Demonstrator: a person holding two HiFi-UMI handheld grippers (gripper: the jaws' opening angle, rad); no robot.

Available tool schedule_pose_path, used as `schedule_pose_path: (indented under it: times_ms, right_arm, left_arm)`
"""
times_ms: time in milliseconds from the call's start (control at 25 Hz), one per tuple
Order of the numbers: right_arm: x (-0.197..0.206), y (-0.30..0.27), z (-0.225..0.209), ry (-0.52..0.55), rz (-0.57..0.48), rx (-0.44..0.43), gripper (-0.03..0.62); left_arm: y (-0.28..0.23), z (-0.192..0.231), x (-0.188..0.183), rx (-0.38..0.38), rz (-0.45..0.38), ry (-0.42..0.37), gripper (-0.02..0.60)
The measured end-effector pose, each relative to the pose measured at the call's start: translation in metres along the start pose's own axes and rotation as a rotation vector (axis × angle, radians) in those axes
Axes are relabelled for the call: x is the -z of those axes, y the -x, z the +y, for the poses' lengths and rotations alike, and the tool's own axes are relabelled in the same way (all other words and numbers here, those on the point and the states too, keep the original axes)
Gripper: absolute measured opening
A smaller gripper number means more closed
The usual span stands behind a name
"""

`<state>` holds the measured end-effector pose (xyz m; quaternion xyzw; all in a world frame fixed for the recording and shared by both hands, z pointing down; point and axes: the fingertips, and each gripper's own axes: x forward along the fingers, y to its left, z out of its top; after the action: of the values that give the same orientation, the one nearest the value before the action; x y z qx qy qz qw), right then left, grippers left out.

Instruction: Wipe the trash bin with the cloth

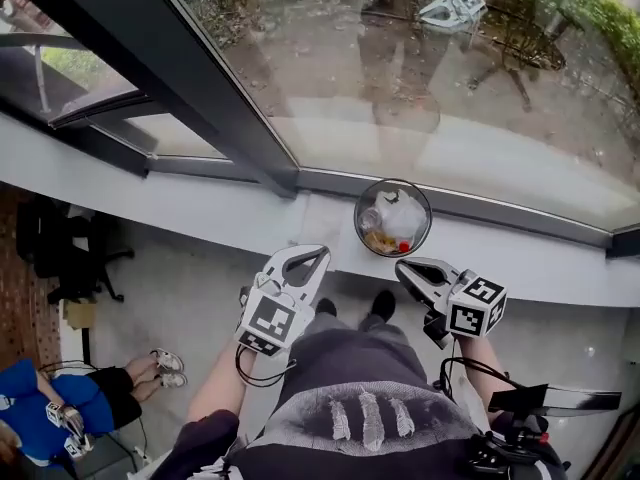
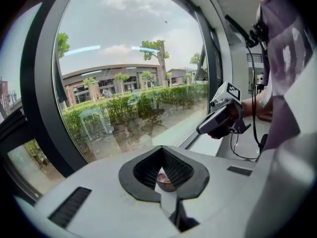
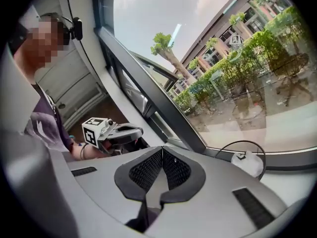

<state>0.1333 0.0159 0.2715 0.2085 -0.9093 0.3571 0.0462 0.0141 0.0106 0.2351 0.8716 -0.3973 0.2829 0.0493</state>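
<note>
**A:** We're at a tall window [image 1: 420,78] with a garden outside and a pale ledge [image 1: 200,213] along its foot. Where's the trash bin?

**B:** The trash bin [image 1: 392,218] is ahead of both grippers and lower than them, by the foot of the glass. It stands upright, mouth up, so we look down into it at a white bag [image 1: 404,214] and scraps. We can't tell whether it sits on the ledge or just in front of it.

**A:** And which gripper is closer?

**B:** We'd say the right gripper [image 1: 404,266], since the bin is just beyond its tip. It is ahead and to the right of the left gripper [image 1: 318,256].

**A:** Are we holding anything?

**B:** No. Both pairs of jaws are together with nothing between the pads. Through the left gripper's hollow we only see the bin beyond.

**A:** And the cloth?

**B:** We see it in no view. We judge the wiping hasn't begun, and we need the cloth first.
</note>
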Motion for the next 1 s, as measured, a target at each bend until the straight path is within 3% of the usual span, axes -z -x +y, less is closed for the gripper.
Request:
schedule_pose_path:
  times_ms: [120, 400, 520, 600, 720, 880, 920, 960, 1000]
  right_arm:
    - [0.009, 0.005, -0.035, 0.009, 0.054, 0.083, 0.0]
    - [0.042, 0.004, -0.117, 0.026, 0.187, 0.317, 0.0]
    - [0.061, 0.005, -0.15, 0.025, 0.254, 0.47, 0.001]
    - [0.07, -0.005, -0.17, 0.069, 0.296, 0.528, 0.002]
    - [0.091, -0.026, -0.172, 0.211, 0.396, 0.506, 0.026]
    - [0.142, -0.061, -0.144, 0.426, 0.664, 0.307, 0.171]
    - [0.152, -0.071, -0.14, 0.469, 0.722, 0.265, 0.196]
    - [0.161, -0.081, -0.139, 0.507, 0.771, 0.236, 0.211]
    - [0.168, -0.089, -0.14, 0.543, 0.813, 0.222, 0.218]
  left_arm:
    - [-0.032, 0.007, 0.045, 0.035, 0.11, 0.012, -0.003]
    - [-0.106, 0.036, 0.161, 0.099, 0.329, -0.099, -0.003]
    - [-0.131, 0.034, 0.203, 0.175, 0.369, -0.065, -0.002]
    - [-0.151, 0.04, 0.224, 0.21, 0.375, -0.037, -0.002]
    - [-0.177, 0.041, 0.271, 0.236, 0.429, -0.102, -0.003]
    - [-0.193, 0.028, 0.338, 0.392, 0.506, -0.162, -0.002]
    - [-0.194, 0.028, 0.356, 0.444, 0.55, -0.177, 0.084]
    - [-0.195, 0.03, 0.376, 0.485, 0.606, -0.201, 0.239]
    - [-0.196, 0.034, 0.394, 0.505, 0.659, -0.238, 0.33]
